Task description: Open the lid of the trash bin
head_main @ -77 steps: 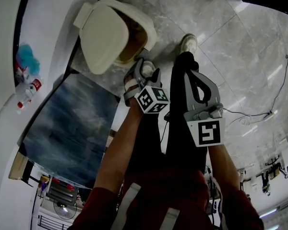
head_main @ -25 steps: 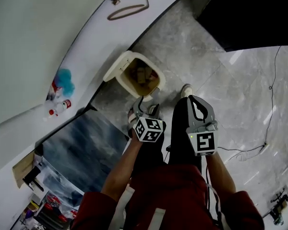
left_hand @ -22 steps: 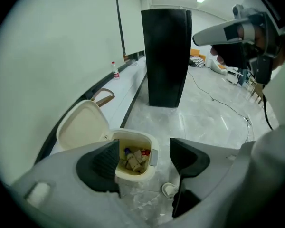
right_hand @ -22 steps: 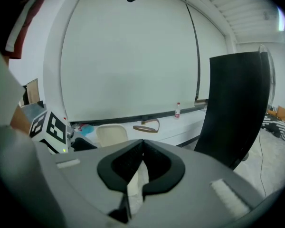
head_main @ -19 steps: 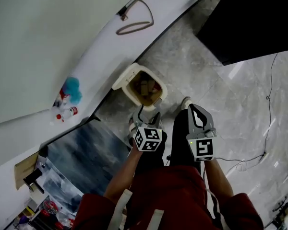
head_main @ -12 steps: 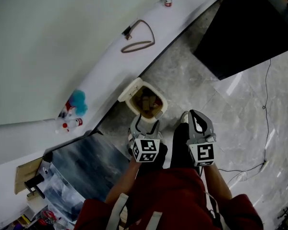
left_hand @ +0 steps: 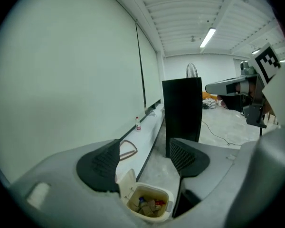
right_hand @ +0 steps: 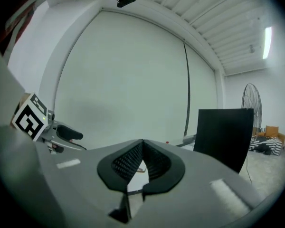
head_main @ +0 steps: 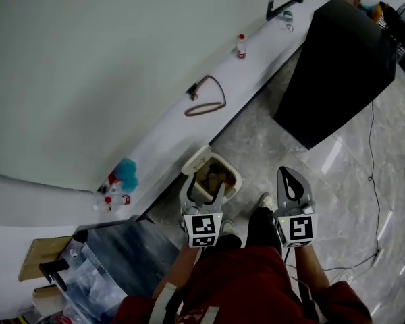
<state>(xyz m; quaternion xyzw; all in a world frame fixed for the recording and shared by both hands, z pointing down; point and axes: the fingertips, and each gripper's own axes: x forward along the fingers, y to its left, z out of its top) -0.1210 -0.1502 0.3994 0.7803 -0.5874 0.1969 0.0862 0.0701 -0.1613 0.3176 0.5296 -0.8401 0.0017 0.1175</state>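
Just below frame centre, the trash bin [head_main: 235, 177], lid [head_main: 194, 161] raised, lies nearest your left gripper [head_main: 204, 198], jaws apart; right gripper [head_main: 288, 175] jaws together.

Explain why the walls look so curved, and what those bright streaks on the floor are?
Head view: a wide-angle lens bows the white ledge; the polished floor reflects pale light streaks. Left gripper view: round, dark-cornered fisheye picture, ceiling lamp glaring, trash bin in focus. Right gripper view: same round frame, one bright lamp strip at right.
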